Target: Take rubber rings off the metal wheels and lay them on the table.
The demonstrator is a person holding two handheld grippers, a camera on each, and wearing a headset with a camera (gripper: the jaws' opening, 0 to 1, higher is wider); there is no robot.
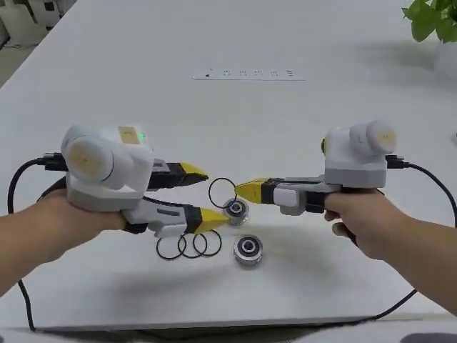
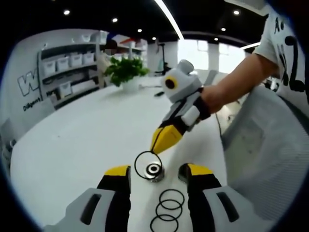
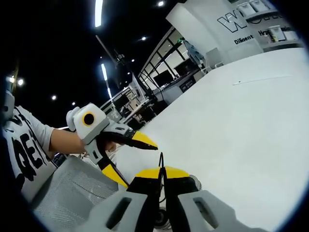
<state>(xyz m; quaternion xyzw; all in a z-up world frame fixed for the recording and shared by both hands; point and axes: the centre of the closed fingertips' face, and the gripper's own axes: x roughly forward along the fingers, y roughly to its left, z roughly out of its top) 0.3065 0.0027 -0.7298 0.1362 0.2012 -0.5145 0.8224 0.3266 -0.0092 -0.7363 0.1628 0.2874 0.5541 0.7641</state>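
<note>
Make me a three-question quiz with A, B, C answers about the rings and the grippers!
1. Where do the loose rings lie?
A. on the table by the wheels
B. in a box
C. in a bowl

2. How many loose rings are there?
A. one
B. six
C. three

3. What is the right gripper doing?
A. gaping wide open
B. pinching a ring
C. lying on the table

Answers:
1 A: the head view shows them flat on the table beside the two wheels.
2 C: both the head view and the left gripper view show three black circles in a row.
3 B: its yellow jaws are closed on a ring held up over one wheel.
</note>
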